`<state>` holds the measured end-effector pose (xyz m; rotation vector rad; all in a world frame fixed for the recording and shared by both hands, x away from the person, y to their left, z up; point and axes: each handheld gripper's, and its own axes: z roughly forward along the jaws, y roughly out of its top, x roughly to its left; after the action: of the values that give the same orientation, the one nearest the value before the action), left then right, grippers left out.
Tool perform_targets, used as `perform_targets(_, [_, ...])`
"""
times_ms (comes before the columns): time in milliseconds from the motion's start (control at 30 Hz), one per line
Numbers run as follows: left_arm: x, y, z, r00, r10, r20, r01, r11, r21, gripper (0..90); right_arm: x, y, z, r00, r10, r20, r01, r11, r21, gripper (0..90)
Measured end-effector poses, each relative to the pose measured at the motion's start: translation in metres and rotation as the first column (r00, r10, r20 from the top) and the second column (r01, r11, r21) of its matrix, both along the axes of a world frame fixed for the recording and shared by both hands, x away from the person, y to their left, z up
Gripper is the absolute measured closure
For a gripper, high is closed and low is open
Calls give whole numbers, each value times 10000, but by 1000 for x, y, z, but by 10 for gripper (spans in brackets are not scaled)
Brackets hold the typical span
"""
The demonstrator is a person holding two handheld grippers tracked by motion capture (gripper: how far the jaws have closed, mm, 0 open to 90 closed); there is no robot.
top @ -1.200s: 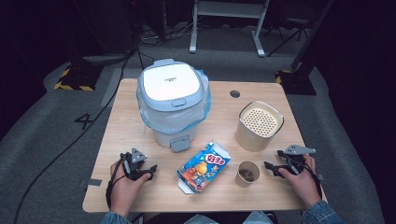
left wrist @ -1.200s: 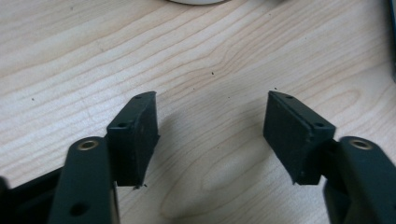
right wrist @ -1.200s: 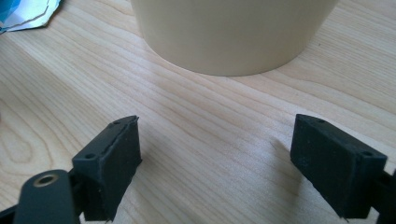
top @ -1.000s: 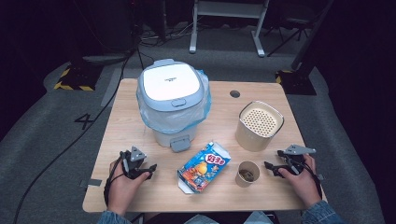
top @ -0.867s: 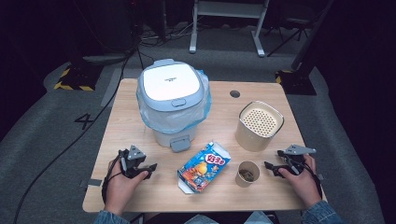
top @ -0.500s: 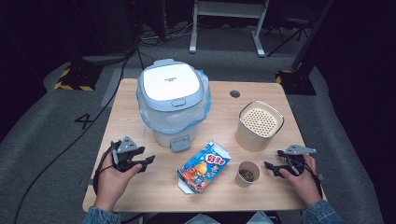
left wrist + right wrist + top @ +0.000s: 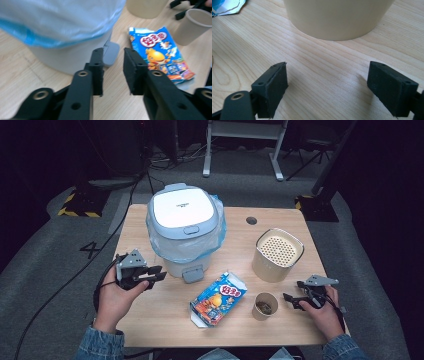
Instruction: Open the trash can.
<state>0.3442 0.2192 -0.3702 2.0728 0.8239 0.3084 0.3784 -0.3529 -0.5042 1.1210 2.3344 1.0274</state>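
While its jaws have just been narrowing on nothing, the left tool point(image 7: 150, 277) hangs beside the bin point(image 7: 184, 234), pedal point(image 7: 110, 53) straight ahead; the right tool point(image 7: 295, 298) rests spread, farther off.

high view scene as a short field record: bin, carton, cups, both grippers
pedal bin: lid shut, blue liner over rim, back left of table
snack carton: lying flat, front centre
paper cup: upright, right of carton
perforated-lid canister: upright, behind cup
left gripper: raised beside the bin, jaws just been closing, narrow gap, nothing between
right gripper: near cup, jaws wide, empty
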Motion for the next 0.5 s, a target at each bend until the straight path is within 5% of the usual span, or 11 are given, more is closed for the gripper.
perform_targets(233, [11,-5,23,9947,-1026,65,1025,9946,150,892,0,0,0,10000,-1,1,1,10000,0,166])
perform_targets(500, [18,-9,51,9870,-1527,495,1545,9874,-349,900,0,0,0,10000,2,4,-2,10000,-1,166])
